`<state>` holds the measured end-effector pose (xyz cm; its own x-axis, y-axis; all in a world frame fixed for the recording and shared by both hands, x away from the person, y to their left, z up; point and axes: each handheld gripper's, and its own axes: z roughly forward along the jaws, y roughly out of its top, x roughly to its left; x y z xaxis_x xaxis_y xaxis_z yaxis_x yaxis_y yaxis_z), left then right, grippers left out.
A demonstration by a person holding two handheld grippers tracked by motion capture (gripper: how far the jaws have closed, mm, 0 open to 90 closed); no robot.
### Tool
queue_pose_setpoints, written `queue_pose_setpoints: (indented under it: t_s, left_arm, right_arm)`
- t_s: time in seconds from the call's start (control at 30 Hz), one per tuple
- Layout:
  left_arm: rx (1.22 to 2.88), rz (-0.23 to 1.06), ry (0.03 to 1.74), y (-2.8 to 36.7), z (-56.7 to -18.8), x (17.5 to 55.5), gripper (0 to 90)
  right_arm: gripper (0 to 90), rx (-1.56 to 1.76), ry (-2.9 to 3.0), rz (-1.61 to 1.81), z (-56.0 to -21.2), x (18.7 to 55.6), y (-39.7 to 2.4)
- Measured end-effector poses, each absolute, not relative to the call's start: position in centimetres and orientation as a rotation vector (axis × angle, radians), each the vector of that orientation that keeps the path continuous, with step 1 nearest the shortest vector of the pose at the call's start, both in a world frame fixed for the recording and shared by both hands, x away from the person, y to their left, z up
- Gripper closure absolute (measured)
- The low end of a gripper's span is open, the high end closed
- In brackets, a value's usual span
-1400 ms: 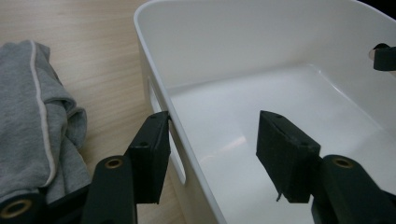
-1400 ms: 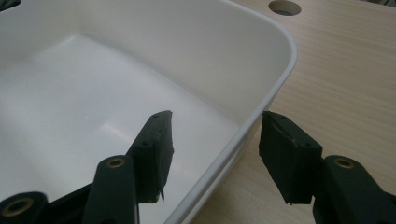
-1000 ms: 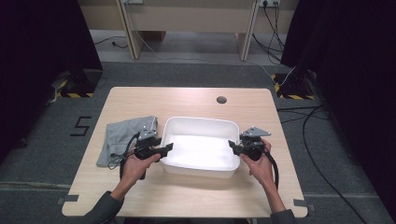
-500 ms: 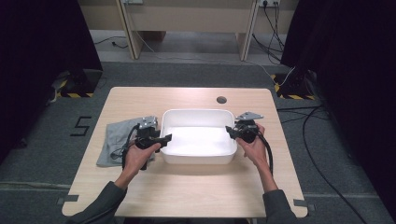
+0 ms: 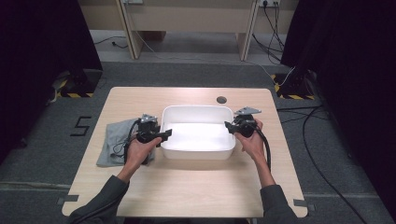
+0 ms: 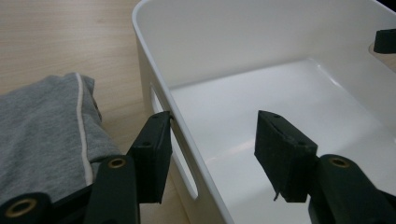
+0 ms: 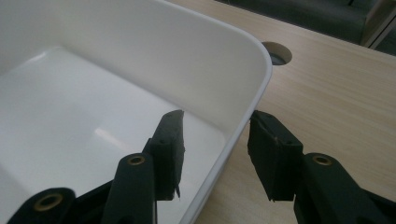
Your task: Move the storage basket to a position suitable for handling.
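High view: white plastic bin (image 5: 198, 149) mid-worktop (image 5: 187, 196), grey cloth (image 5: 114, 140) toward left edge. Left tongs (image 5: 164, 134) and right tongs (image 5: 228, 126) straddle opposite walls, wide; close both evenly before lifting.

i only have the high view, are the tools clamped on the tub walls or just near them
Observer: Left tool is open, straddling the tub's left wall, one jaw outside by the handle slot, one inside.
Operator: and the right one
Observer: Right tool is open too, straddling the right wall, gaps showing on both sides.
Operator: cloth caught anywhere
Observer: No, the grey cloth lies on the table beside the outer left jaw, outside the tub.
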<state>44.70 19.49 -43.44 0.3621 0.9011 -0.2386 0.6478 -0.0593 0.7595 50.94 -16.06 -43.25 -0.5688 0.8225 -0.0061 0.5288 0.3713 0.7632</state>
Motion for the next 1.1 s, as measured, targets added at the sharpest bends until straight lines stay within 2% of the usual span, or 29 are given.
queue_pose_setpoints:
  t_s: [0.27,0.3,0.33,0.4,0.47,0.63,0.87,1.1]
  left_arm:
    - [1.794,0.377,1.358,19.6,-43.4,45.0,44.3]
    - [1.788,0.361,1.351,19.7,-43.4,44.9,40.2]
    - [1.775,0.345,1.346,19.8,-43.3,44.8,40.2]
    - [1.75,0.35,1.338,20.1,-42.6,44.2,35.0]
    - [1.754,0.384,1.298,20.3,-41.6,43.4,29.8]
    - [1.729,0.393,1.267,21.5,-40.2,41.8,28.5]
    - [1.736,0.424,1.276,23.6,-40.0,40.5,28.7]
    - [1.745,0.489,1.369,26.3,-42.1,40.9,29.7]
  right_arm:
    - [55.8,1.175,2.234,1.048,-43.3,51.2,-16.0]
    - [51.0,1.198,2.212,1.071,-43.1,51.0,-16.1]
    - [51.0,1.198,2.212,1.071,-43.1,51.0,-16.1]
    - [45.0,1.204,2.185,1.097,-42.6,50.5,-16.2]
    - [36.7,1.138,2.162,1.08,-41.1,49.0,-15.9]
    - [31.8,1.173,2.137,1.135,-39.4,46.4,-16.5]
    - [28.6,1.219,2.115,1.182,-39.1,43.0,-18.0]
    - [26.9,1.195,2.12,1.178,-40.2,38.9,-19.0]
